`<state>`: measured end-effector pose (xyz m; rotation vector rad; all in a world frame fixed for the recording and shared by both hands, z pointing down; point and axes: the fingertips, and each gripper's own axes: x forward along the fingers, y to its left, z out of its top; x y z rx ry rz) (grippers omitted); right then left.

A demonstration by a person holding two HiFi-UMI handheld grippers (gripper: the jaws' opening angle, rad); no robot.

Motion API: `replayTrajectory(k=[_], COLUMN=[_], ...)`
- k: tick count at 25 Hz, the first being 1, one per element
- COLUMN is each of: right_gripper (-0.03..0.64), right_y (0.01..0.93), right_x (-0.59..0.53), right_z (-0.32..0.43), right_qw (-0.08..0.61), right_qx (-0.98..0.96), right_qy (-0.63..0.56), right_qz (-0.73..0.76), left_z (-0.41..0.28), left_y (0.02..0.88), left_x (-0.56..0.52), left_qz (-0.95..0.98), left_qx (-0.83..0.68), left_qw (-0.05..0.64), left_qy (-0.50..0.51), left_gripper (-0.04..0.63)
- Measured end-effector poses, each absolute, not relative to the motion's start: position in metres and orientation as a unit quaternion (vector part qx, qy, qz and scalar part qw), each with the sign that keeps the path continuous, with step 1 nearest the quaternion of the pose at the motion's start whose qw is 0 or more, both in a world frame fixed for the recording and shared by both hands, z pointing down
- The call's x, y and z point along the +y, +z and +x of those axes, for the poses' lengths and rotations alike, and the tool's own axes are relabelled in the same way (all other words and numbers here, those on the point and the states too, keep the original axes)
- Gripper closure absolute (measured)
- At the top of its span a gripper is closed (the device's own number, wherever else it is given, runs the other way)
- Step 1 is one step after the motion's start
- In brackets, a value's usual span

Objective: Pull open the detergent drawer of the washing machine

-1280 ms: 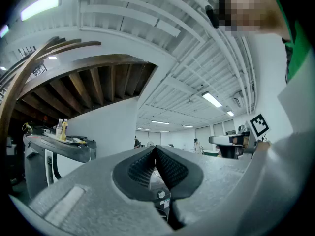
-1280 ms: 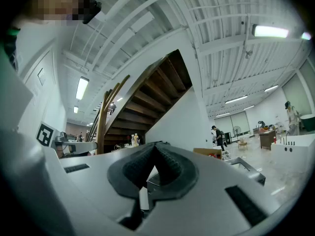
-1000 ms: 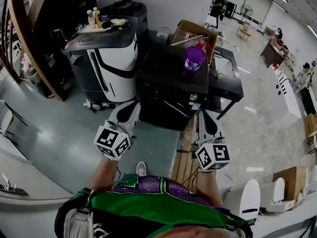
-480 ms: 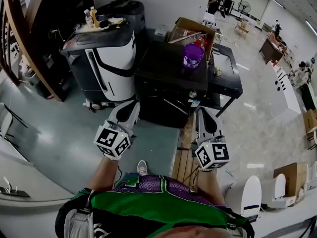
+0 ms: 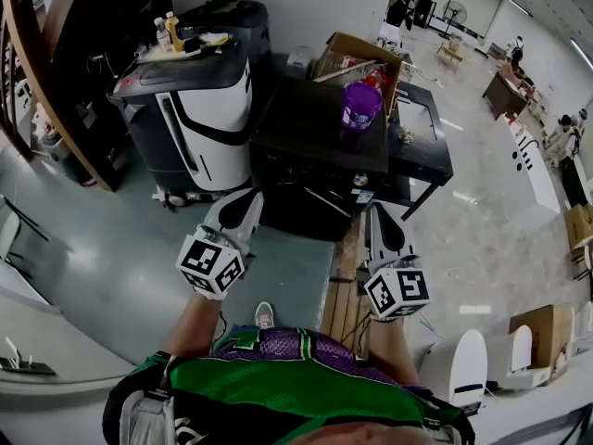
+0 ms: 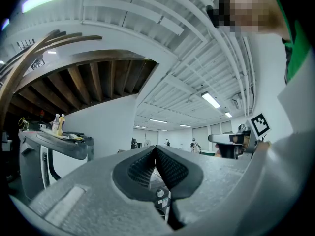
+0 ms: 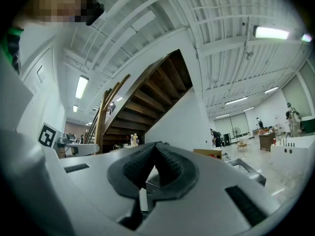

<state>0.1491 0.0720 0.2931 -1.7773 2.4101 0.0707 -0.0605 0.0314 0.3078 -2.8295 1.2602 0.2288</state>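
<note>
Though the black box-shaped washing machine [image 5: 306,133] stands directly ahead, the task looks unstarted: no drawer juts from its front, and I cannot pick out the detergent drawer itself. The white plastic left gripper [image 5: 245,200] and right gripper [image 5: 382,216] hover just short of that front, jaws pressed together on nothing. Reaching, gripping and pulling remain.

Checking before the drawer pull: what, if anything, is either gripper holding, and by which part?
Nothing: the left gripper and right gripper are both shut and empty.
</note>
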Motion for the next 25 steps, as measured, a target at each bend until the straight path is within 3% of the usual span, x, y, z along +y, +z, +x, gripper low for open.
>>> replayTrajectory(k=[25], right_gripper=[0.615], right_y=[0.3], right_x=[-0.056], right_z=[0.083], right_qw=[0.07], right_qx=[0.814], right_qy=[0.017], right_qz=[-0.577], left_z=[-0.112], left_y=[0.323], left_x=[-0.093], left_qz=[-0.913], left_qx=[0.403], left_qw=[0.008], left_qy=[0.068], left_gripper=[0.577])
